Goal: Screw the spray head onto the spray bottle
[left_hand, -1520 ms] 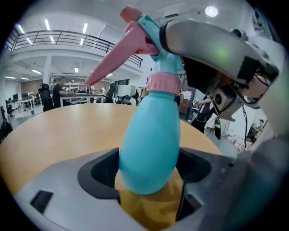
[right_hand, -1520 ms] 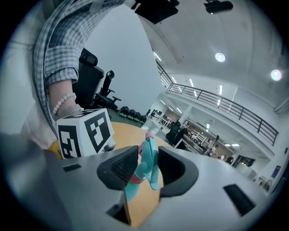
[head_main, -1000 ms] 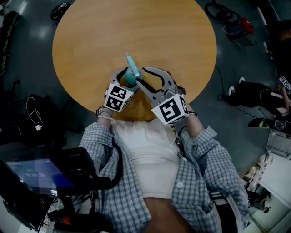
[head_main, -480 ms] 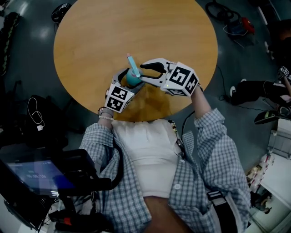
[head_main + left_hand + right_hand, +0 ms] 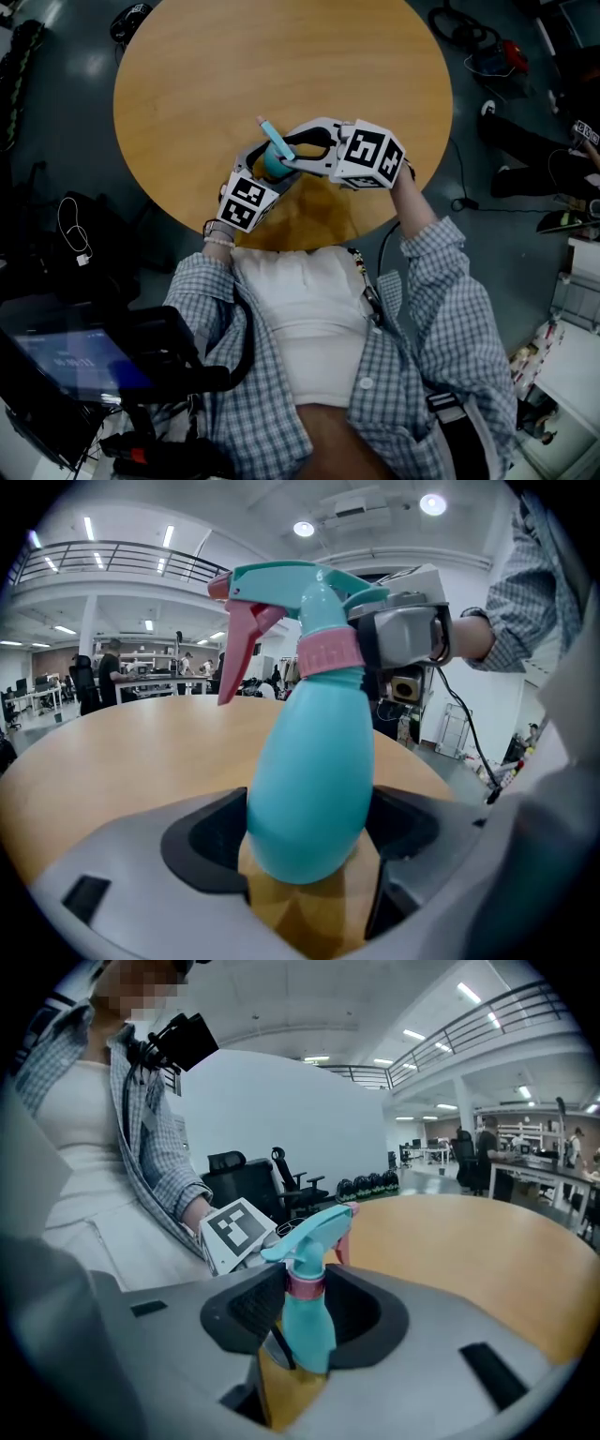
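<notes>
- Currently, left gripper (image 5: 311,847): grey moulded fingers (image 5: 211,841) with black pads are pressed against both flanks of the spray bottle (image 5: 309,771), low on its belly. This hold appears meant to anchor the body so that it cannot spin with the thread.
- Right gripper (image 5: 307,1312): its fingers pinch the pink collar (image 5: 306,1285) under the spray head (image 5: 314,1232), having just closed in a little further. The collar is probably chosen because turning it drives the screw.
- Spray bottle: teal plastic with a smooth, faintly glossy skin, egg-shaped and tapering to a narrow neck. It is held between both grippers near the desk's front edge, leaning away from the person. Whether its base touches the desk cannot be told.
- Spray head: hard teal plastic with an angular hood. A pink trigger (image 5: 236,653) hangs beneath the nozzle, and the collar is finely ribbed for purchase. It sits on the neck, but how far it is threaded cannot be judged.
- Marker cubes (image 5: 373,155): white faces with black square patterns, one on each gripper.
- Desk (image 5: 206,66): round top in an even wood-tone finish, smooth and flat.
</notes>
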`<state>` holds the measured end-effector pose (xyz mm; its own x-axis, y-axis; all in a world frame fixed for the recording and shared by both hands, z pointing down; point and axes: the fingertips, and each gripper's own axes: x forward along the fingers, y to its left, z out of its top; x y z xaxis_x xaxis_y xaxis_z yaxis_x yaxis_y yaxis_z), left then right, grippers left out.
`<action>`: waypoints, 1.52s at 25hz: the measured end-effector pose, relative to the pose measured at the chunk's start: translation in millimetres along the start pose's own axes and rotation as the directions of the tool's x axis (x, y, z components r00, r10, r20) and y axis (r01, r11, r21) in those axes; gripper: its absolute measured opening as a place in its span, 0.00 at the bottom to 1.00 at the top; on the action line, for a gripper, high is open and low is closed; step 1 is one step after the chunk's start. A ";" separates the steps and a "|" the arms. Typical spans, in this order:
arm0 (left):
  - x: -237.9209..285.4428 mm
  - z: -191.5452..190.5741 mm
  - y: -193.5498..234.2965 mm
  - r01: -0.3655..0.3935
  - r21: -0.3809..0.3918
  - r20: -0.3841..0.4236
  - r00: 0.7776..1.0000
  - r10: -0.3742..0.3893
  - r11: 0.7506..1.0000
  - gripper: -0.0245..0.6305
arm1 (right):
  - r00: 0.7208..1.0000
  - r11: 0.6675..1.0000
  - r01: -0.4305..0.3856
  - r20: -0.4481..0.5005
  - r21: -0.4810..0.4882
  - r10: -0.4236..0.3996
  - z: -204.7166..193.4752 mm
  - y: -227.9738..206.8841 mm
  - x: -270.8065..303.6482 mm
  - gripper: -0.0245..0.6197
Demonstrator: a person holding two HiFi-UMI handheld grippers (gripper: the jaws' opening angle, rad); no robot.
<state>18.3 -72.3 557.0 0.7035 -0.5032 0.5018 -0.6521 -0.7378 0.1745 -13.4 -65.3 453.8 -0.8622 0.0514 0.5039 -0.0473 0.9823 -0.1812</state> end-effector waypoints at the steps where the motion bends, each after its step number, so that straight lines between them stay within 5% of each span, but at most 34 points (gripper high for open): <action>1: -0.1 -0.3 -0.3 0.000 0.000 0.000 1.000 0.000 1.000 0.65 | 0.999 0.999 0.030 0.014 -0.020 -0.030 0.1 1.1 -0.4 0.23; 5: -1.0 -0.5 0.0 -0.004 -0.007 0.006 1.000 0.004 1.000 0.65 | 0.974 0.973 0.214 0.094 -0.089 -0.205 0.5 5.8 -1.7 0.23; 10: 0.3 -4.6 0.2 -0.012 -0.017 0.010 1.000 0.012 1.000 0.65 | 0.875 0.888 0.458 0.197 -0.039 -0.443 -2.1 7.2 -4.8 0.23; 13: -0.1 -4.0 1.3 -0.017 -0.021 0.009 1.000 0.017 1.000 0.65 | 0.811 0.836 0.547 0.224 0.039 -0.541 -1.7 5.9 -5.2 0.23; 16: -0.2 -1.5 3.2 -0.023 -0.041 0.019 1.000 0.023 0.999 0.65 | 0.779 0.809 0.580 0.226 0.091 -0.584 -2.5 8.1 -7.7 0.23; 24: -2.1 -1.4 5.3 -0.028 -0.036 0.018 0.999 0.029 0.999 0.65 | 0.836 0.847 0.531 0.163 -0.007 -0.523 -15.7 36.4 5.2 0.22; 32: -1.7 -2.2 4.8 -0.013 -0.025 0.017 1.000 0.013 1.000 0.65 | 0.857 0.872 0.489 0.180 0.009 -0.482 -7.3 34.3 -35.6 0.21; 38: -3.0 -2.7 3.5 -0.005 -0.019 0.017 1.000 0.006 1.000 0.65 | 0.921 0.916 0.390 0.037 -0.095 -0.388 -9.2 -5.4 -48.4 0.38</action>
<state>13.2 -72.2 558.4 0.7045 -0.5150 0.4883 -0.6611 -0.7265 0.1877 33.3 -71.4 438.2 -0.7946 -0.3404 0.5027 -0.3313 0.9370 0.1108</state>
